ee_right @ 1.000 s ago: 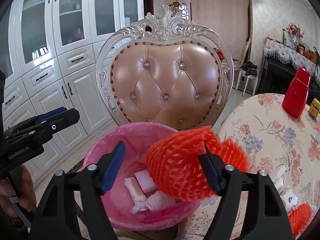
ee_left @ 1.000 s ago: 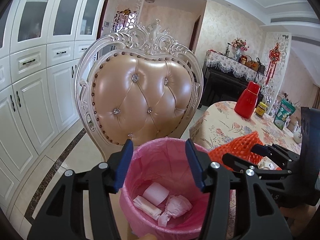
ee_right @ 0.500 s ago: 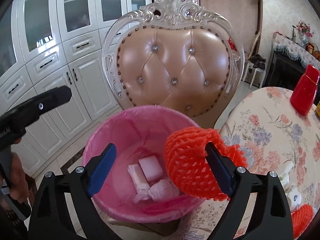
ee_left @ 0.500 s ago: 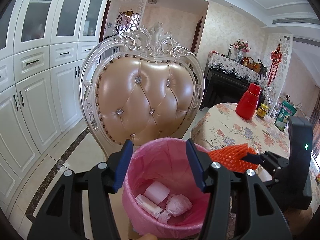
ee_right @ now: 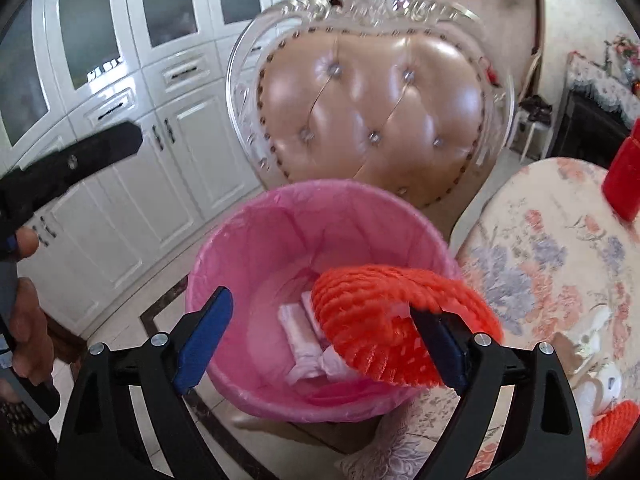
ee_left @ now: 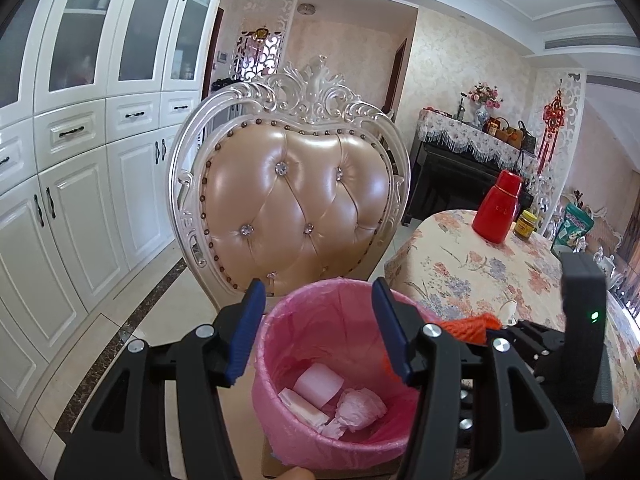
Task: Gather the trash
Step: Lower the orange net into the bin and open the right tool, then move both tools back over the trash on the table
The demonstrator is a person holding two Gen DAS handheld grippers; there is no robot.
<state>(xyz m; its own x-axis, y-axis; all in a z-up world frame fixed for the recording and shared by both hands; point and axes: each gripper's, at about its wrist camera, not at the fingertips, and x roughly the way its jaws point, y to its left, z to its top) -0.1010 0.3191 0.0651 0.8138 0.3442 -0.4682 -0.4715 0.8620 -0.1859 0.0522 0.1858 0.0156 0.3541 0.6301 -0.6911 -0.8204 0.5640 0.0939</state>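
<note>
A bin lined with a pink bag [ee_left: 320, 332] [ee_right: 256, 248] stands in front of a padded chair, with several white crumpled tissues [ee_left: 320, 388] at its bottom. My right gripper [ee_right: 320, 304] is open wide above the bin. An orange foam net [ee_right: 384, 312] hangs draped over its right finger alone, above the bin's right rim, and the left pad is well apart from it. In the left wrist view the net [ee_left: 472, 326] shows just right of the bin. My left gripper [ee_left: 318, 286] hovers open near the bin's rim with nothing between its pads.
The cream leather chair [ee_left: 296, 208] rises right behind the bin. A table with a floral cloth [ee_left: 480, 272] lies to the right, bearing a red flask [ee_left: 498, 208], a jar and a second orange net [ee_right: 612, 424]. White cupboards [ee_left: 60, 220] line the left wall.
The right gripper's jaws spread wider and tipped downward over the bin. The orange net left the left pad and now hangs on the right finger. The left gripper stayed put.
</note>
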